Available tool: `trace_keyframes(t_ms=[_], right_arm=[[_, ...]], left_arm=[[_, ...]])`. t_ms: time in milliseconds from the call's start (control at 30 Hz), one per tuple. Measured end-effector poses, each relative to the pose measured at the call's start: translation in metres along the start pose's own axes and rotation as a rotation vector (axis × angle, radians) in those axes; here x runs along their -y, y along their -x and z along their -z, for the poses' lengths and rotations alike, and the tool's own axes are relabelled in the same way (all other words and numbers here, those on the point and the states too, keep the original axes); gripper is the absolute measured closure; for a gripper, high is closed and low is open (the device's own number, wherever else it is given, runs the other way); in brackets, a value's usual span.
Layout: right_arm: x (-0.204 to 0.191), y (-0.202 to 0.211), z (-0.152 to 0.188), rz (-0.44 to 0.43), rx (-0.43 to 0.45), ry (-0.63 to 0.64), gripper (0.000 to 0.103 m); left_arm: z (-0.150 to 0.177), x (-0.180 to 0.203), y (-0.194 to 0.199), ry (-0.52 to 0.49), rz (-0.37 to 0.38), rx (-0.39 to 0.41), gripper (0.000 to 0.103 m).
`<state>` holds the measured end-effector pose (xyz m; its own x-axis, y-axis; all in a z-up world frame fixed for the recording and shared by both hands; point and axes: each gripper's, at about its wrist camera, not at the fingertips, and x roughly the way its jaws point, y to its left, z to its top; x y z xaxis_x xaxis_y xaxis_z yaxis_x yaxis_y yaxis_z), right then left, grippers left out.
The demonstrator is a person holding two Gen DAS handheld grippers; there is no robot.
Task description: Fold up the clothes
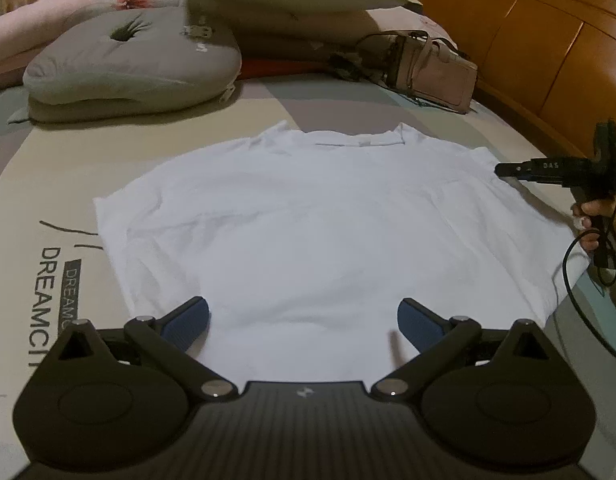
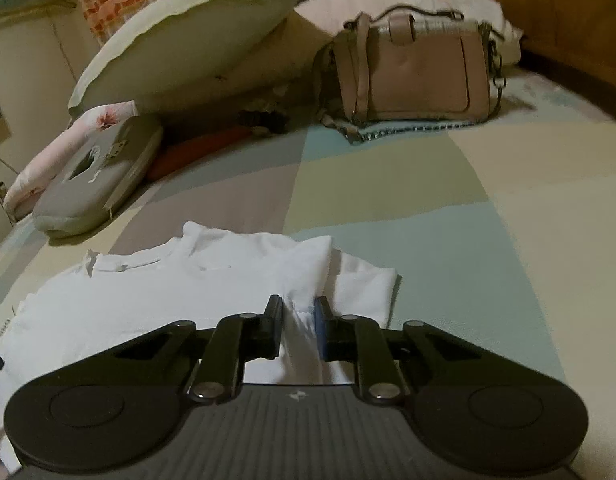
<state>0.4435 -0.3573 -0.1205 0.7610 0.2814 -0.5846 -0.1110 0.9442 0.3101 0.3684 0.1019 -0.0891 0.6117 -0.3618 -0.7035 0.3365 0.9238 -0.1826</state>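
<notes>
Right gripper (image 2: 299,330) jaws apparently pinch white shirt (image 2: 155,300) fabric; left gripper (image 1: 303,322) jaws spread above it.

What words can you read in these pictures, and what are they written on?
"DREAMCIT", cut off by the left gripper: printed on the bed sheet.
"DREAMC", smaller, on a dark strip beside it, also cut off.
"DAS": on the right gripper.
Tag on the grey pillow: too blurred to read.
Small logo on each gripper body: a sign, no letters.
</notes>
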Motion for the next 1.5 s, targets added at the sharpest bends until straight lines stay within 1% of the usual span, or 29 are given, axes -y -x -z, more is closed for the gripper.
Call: trace_keyframes(t_ms=[133, 200, 267, 300, 367, 400, 433, 467, 500, 533, 567, 633, 700, 767, 800, 900, 1000, 1100, 1233, 1300, 1367, 1433, 1500], right_arm=[[0.005, 0.017, -0.004, -0.007, 0.039, -0.012, 0.083], [0.008, 0.019, -0.005, -0.005, 0.031, -0.019, 0.083], [0.007, 0.011, -0.003, 0.020, -0.004, -0.003, 0.083], [0.007, 0.005, -0.001, 0.031, -0.023, -0.001, 0.083], [0.008, -0.003, 0.003, 0.034, -0.042, -0.013, 0.082], [0.009, -0.002, 0.004, 0.029, -0.030, -0.023, 0.080], [0.010, -0.001, 0.005, 0.022, -0.020, -0.032, 0.078], [0.010, -0.001, 0.006, 0.008, -0.018, -0.038, 0.072], [0.011, 0.000, 0.007, -0.001, -0.016, -0.038, 0.069], [0.011, 0.001, 0.008, -0.011, -0.014, -0.037, 0.066], [0.011, 0.001, 0.009, -0.020, -0.012, -0.036, 0.064], [0.011, 0.001, 0.010, -0.034, -0.010, -0.039, 0.059], [0.011, 0.001, 0.010, -0.045, -0.009, -0.045, 0.055], [0.010, 0.000, 0.009, -0.046, -0.008, -0.042, 0.053], [0.009, -0.001, 0.010, -0.045, -0.007, -0.037, 0.053], [0.010, -0.002, 0.010, -0.050, -0.003, -0.040, 0.052], [0.012, -0.002, 0.010, -0.061, 0.002, -0.054, 0.050], [0.013, -0.001, 0.010, -0.069, 0.006, -0.066, 0.049], [0.013, 0.002, 0.012, -0.079, 0.006, -0.080, 0.046], [0.014, 0.004, 0.013, -0.086, 0.003, -0.085, 0.045], [0.013, 0.004, 0.014, -0.099, 0.003, -0.086, 0.043], [0.013, 0.000, 0.011, -0.111, 0.004, -0.088, 0.038], [0.013, -0.004, 0.008, -0.121, 0.007, -0.091, 0.037]], left_arm=[[-0.002, -0.003, 0.009, 0.008, 0.002, 0.018, 0.006], [-0.002, -0.006, 0.015, 0.005, -0.006, 0.036, 0.007], [-0.004, -0.011, 0.019, 0.018, -0.017, 0.053, 0.013], [-0.005, -0.014, 0.021, 0.031, -0.023, 0.058, 0.014], [-0.007, -0.022, 0.023, 0.058, -0.034, 0.070, 0.025], [-0.008, -0.027, 0.023, 0.072, -0.041, 0.074, 0.028], [-0.009, -0.033, 0.023, 0.087, -0.051, 0.079, 0.034], [-0.011, -0.040, 0.022, 0.107, -0.061, 0.085, 0.042], [-0.014, -0.047, 0.021, 0.129, -0.069, 0.092, 0.045], [-0.017, -0.055, 0.018, 0.153, -0.071, 0.096, 0.051], [-0.020, -0.062, 0.014, 0.177, -0.068, 0.097, 0.055], [-0.026, -0.076, 0.005, 0.225, -0.061, 0.099, 0.061], [-0.032, -0.089, -0.004, 0.266, -0.059, 0.095, 0.062], [-0.036, -0.096, -0.016, 0.279, -0.060, 0.080, 0.069], [-0.037, -0.099, -0.020, 0.284, -0.057, 0.077, 0.069], [-0.042, -0.113, -0.034, 0.345, -0.027, 0.056, 0.069], [-0.046, -0.122, -0.042, 0.381, -0.024, 0.056, 0.070], [-0.048, -0.126, -0.043, 0.411, -0.037, 0.051, 0.069], [-0.037, -0.120, -0.036, 0.421, -0.008, 0.023, 0.068], [-0.031, -0.120, -0.031, 0.437, 0.016, 0.014, 0.066], [-0.033, -0.123, -0.034, 0.444, 0.033, 0.003, 0.064], [-0.039, -0.127, -0.041, 0.453, 0.035, 0.005, 0.063], [-0.045, -0.130, -0.048, 0.460, 0.034, 0.011, 0.063]])
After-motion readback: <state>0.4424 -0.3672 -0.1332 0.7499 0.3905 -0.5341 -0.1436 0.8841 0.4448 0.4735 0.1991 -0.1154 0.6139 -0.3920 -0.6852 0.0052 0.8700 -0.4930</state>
